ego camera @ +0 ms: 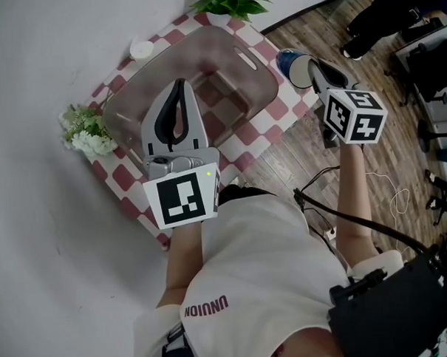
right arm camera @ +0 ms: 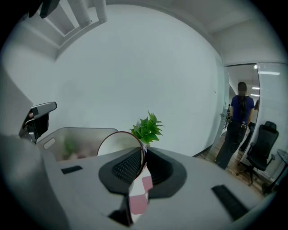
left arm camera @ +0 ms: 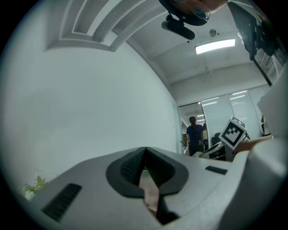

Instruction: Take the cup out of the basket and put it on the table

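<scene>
At the left of the head view, a cluster of white flowers [ego camera: 86, 133] stands on the checked cloth [ego camera: 124, 187] covering the table, just beside the left corner of the basket [ego camera: 229, 46].

The left gripper [ego camera: 179, 87] is held over the left half of the basket. The left gripper view shows the left gripper [left arm camera: 145, 151] with its jaws brought together and nothing between them. Only a sliver of the checked cloth shows below the tips.

The translucent brown basket occupies the upper centre of the frame. A green plant [ego camera: 232, 0] stands at the top edge behind it, and a small white round item [ego camera: 142, 48] lies near its upper left corner. We cannot identify that item.

Right of the basket, the cup [ego camera: 289, 60], blue and white, is outside the basket near its right rim. It is clamped in the right gripper [ego camera: 315, 70]. The right gripper view confirms this: the right gripper [right arm camera: 143, 152] has its jaws closed on the cup [right arm camera: 118, 143] at the rim. We cannot tell whether the cup touches the cloth.
</scene>
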A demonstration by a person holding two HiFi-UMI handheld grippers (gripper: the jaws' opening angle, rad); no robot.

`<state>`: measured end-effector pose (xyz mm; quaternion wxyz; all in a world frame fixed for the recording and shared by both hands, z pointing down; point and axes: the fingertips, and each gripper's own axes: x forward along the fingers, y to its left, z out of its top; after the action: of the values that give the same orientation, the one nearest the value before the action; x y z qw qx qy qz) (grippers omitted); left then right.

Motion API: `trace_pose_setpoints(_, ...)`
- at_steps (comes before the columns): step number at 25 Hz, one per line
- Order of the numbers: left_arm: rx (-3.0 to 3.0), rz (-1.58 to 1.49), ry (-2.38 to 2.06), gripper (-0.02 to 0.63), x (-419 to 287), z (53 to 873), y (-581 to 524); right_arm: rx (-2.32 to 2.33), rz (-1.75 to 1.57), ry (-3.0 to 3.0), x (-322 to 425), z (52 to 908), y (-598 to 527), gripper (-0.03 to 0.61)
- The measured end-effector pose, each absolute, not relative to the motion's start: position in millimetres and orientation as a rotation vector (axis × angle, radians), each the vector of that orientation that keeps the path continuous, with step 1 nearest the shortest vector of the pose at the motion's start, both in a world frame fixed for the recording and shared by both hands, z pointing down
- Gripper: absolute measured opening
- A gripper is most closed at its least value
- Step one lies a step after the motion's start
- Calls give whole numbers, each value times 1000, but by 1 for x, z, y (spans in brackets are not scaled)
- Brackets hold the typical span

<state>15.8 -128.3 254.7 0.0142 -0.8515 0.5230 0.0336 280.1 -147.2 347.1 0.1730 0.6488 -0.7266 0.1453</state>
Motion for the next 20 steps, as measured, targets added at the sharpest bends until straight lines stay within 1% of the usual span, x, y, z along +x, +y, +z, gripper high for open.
trace_pose_setpoints(20,-2659,91,1633,14,15,257,-129,1810,617,-1945,292,414,-127,51)
